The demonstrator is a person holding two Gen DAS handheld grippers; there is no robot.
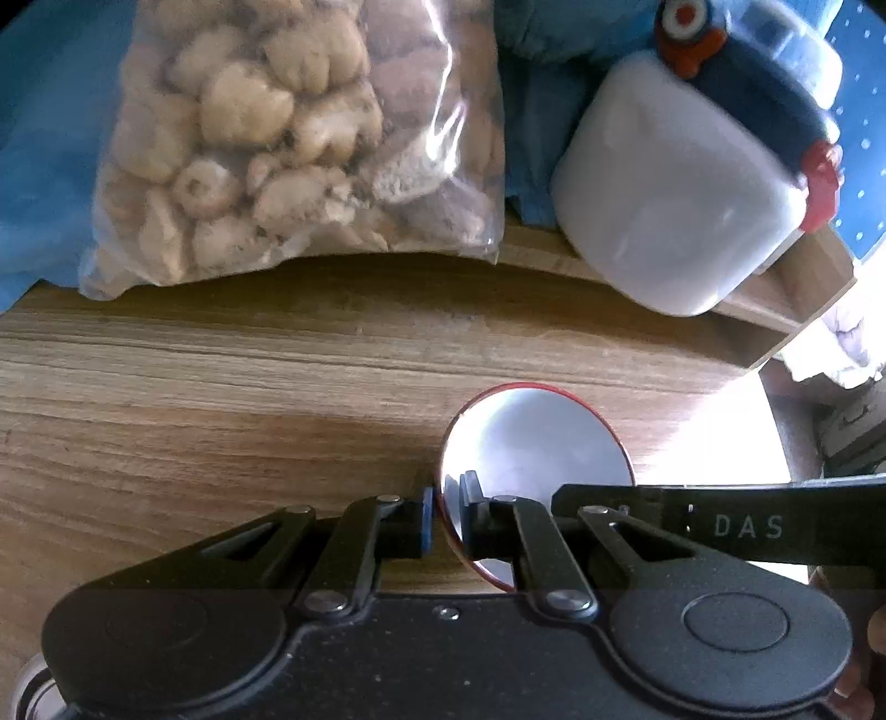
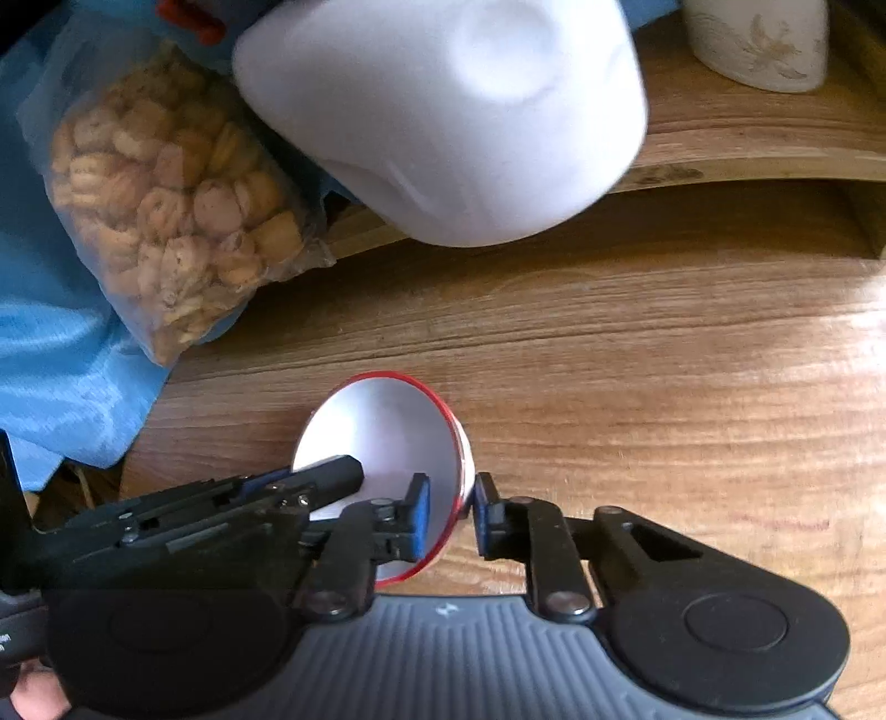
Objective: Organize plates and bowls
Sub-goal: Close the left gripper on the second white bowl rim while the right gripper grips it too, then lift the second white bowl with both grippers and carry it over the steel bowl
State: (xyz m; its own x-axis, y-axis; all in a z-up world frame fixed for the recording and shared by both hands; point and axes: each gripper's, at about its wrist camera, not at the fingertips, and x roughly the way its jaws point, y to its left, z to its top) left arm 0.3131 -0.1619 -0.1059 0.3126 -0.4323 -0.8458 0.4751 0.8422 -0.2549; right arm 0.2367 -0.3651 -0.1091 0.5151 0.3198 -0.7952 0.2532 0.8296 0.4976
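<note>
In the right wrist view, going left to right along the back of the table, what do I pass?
Blue cloth → clear bag of snacks → white plastic jug → cream patterned cup. In front of these, both hand-held grippers pinch the rim of a small red-rimmed white bowl.

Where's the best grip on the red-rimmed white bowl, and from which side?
Take the bowl by its thin rim, one finger inside the wall and one outside, coming down from above. It sits upright and open on the wooden table, so the rim is the only narrow edge. The left gripper and right gripper already pinch opposite sides that way.
</note>
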